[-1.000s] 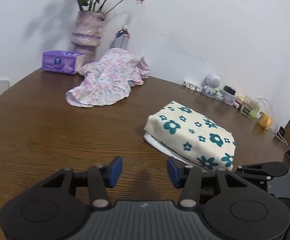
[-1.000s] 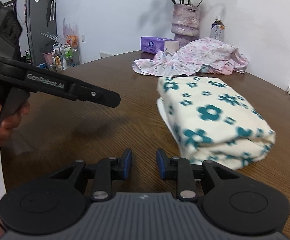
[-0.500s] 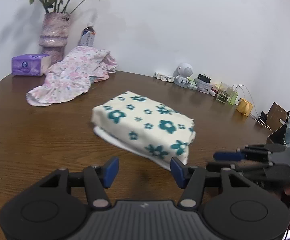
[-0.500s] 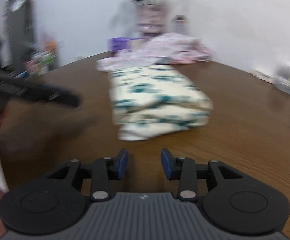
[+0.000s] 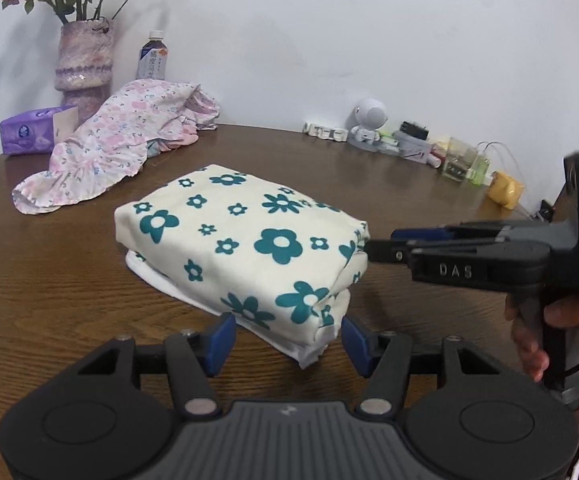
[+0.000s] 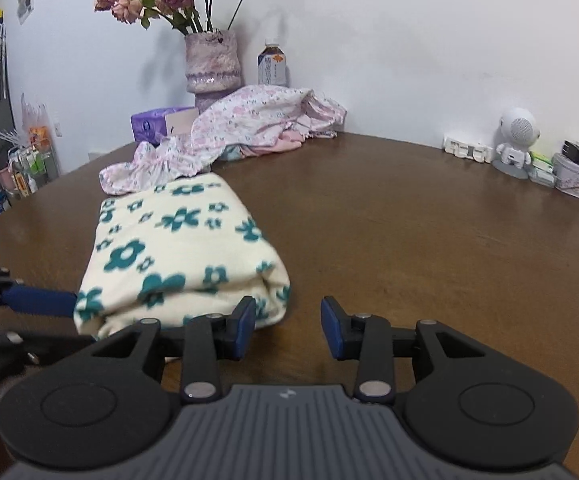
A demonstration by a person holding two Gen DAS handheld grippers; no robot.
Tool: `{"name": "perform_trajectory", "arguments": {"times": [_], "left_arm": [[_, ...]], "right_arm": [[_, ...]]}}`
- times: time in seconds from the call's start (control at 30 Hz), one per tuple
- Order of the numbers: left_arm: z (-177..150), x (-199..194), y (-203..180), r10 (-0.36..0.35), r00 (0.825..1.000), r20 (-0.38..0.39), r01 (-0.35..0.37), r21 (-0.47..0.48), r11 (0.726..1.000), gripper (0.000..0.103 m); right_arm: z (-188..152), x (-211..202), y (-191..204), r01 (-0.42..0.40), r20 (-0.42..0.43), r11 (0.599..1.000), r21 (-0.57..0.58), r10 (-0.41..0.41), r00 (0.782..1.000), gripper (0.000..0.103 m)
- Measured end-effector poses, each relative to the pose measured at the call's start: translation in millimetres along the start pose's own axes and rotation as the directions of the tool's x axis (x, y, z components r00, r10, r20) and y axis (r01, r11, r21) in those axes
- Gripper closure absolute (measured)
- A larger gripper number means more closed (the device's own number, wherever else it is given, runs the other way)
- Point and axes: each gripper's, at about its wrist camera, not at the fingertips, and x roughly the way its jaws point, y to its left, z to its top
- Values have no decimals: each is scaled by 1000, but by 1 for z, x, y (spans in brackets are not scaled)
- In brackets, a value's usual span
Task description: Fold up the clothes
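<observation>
Tissue box: a purple pack at the far left edge of the table, near the wall.
Vase: a mauve vase with dried roses stands just right of the tissue box; a bottle stands beside it.
Loose garment: a pink floral piece lies crumpled in front of the vase, unfolded, its hem trailing toward the table's left edge.
Folded garment: a cream cloth with teal flowers, folded into a thick rectangular bundle, lies mid-table. In the left wrist view its long axis runs from far left to near right, one short end pointing at the left gripper.
Left gripper: the left gripper is tilted down toward the table; its jaws stand open either side of the bundle's near corner, and the pads seem just clear of the cloth, though the gap is hard to judge.
Right gripper: the right gripper also points downward, jaws parted with bare table between them, gripping nothing; its left finger sits at the bundle's near end.
Hand: fingers wrap the right gripper's handle at the right edge.
Clutter: a small white robot figure and small containers line the wall at right.
</observation>
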Motion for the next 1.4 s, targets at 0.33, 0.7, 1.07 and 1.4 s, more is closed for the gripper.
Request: {"name": "perform_trajectory", "arguments": {"times": [0.33,0.7,1.07,1.4], "left_arm": [[2,4,-1,53,998,21,-53,19,998,48],[1,-13,33,117,992,48,-115,-42,992,48],[4,-27,76,165,983,75,-158,-92,983,49],[7,-16,64,119,991,62,-120,16,993,43]], "right_arm": [[3,22,-14,-81,-14,995,57,82,997,82],[-7,1,14,-138,7,988,61,138,990,94],[-21,-42,49,-148,39,989,-17,148,988,70],[-12,0,78,-74,-18,993,-97,72,997,61]]}}
